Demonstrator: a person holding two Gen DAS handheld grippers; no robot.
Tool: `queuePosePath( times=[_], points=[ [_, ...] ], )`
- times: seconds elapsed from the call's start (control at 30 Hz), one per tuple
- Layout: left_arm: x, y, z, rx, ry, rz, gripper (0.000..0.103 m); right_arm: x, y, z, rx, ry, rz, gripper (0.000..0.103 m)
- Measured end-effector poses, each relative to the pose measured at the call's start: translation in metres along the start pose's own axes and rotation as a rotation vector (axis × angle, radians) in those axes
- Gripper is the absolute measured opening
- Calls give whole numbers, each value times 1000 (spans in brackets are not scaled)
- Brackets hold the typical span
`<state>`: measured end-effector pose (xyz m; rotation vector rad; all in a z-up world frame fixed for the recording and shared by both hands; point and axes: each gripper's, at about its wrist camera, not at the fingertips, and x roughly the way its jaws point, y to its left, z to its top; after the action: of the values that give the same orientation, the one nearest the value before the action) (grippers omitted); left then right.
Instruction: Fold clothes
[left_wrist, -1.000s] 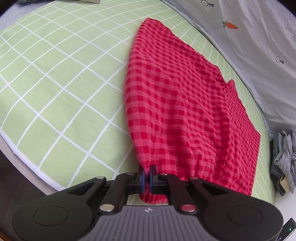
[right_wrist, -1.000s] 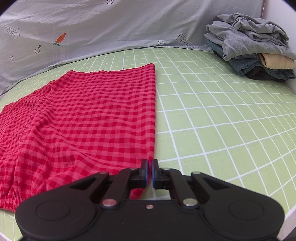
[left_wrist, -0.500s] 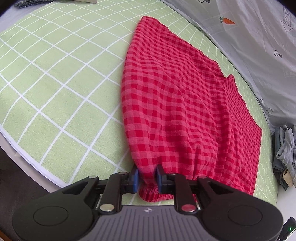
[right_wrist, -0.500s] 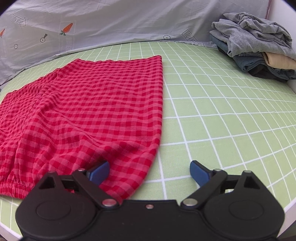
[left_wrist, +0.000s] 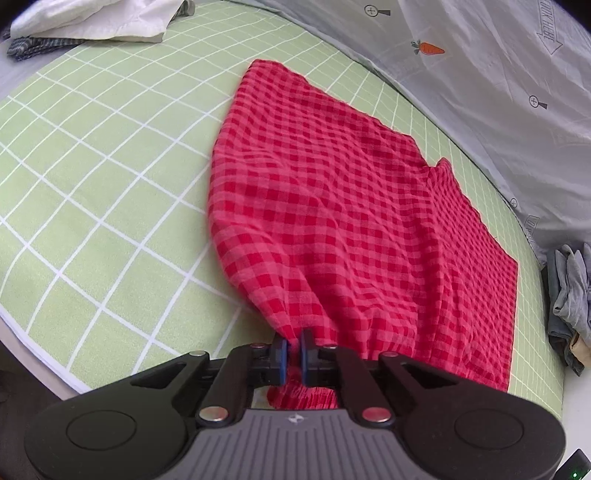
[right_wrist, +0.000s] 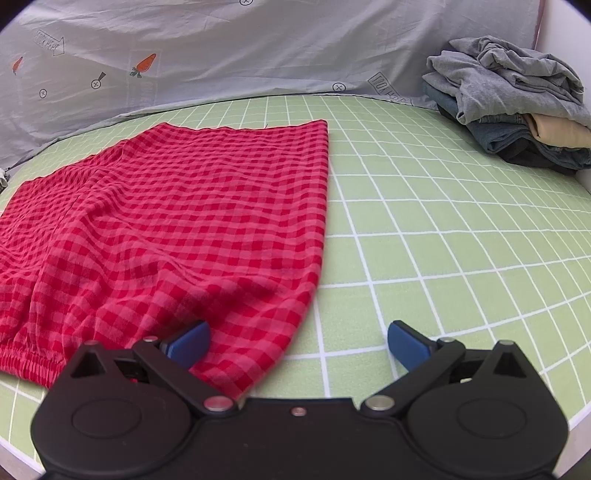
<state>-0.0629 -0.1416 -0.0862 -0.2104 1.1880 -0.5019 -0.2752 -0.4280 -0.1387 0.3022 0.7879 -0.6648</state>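
Observation:
Red checked shorts lie spread on a green grid mat. My left gripper is shut on the near waistband corner of the shorts, and the cloth bunches up into its blue pads. In the right wrist view the same shorts lie flat, elastic waistband at the near left. My right gripper is wide open just above the mat. Its left finger rests over the near right corner of the shorts, and its right finger is over bare mat.
A pile of folded grey, blue and beige clothes sits at the mat's far right corner and also shows in the left wrist view. A grey printed sheet lies behind the mat. White and dark cloth lies at the far left. The mat's near edge is close.
My right gripper opened and let go of the shorts' corner, which dropped to the mat. My left gripper loosened half a second ago and is shut on the waistband again.

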Motion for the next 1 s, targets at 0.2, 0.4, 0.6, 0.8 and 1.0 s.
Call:
queuePosePath(
  times=[0.2,0.4,0.6,0.8,1.0],
  points=[
    [-3,-48,16,102,-40,-127,6,0,-1,0,-11,-2,11,103],
    [21,-105,6,309,39,-206,17,0,-2,1,-13,1,13,103],
    [41,-104,-13,274,164,-226,41,0,-4,5,-10,39,17,103],
    [14,-73,-6,148,80,-238,59,-11,-5,25,45,28,-4,103],
    [-8,-51,4,104,2,-179,68,-21,30,55,58,-13,100,103]
  ],
)
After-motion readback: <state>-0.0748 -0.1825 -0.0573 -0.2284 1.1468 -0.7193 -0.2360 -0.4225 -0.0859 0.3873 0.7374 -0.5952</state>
